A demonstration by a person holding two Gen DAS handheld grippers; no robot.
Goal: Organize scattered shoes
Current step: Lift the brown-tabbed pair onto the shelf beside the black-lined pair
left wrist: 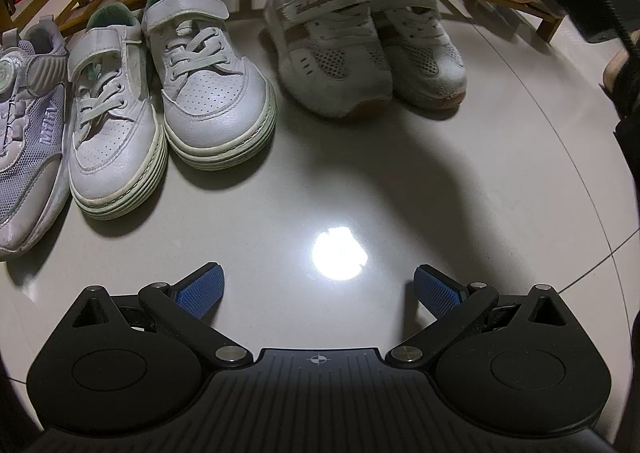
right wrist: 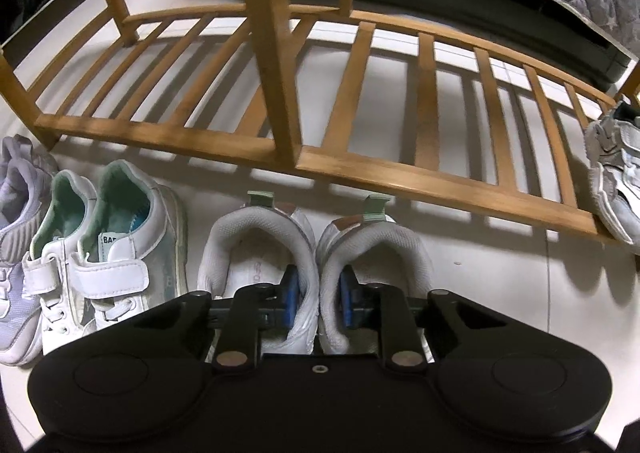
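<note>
Overhead glare, fisheye-bent edges, soft shadows

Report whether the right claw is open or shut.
Shut. The right claw has one blue pad inside each shoe of the mesh pair, pinching their two inner collars together.

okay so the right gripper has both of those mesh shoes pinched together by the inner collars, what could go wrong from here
The right gripper clamps only the two touching inner collars of the mesh pair, one finger inside each shoe. That soft padding may slip, so one shoe could drop or twist when lifted. The pair sits close to the front rail of the wooden rack, so the heels might catch it. The left gripper is open and away, offering no support.
</note>
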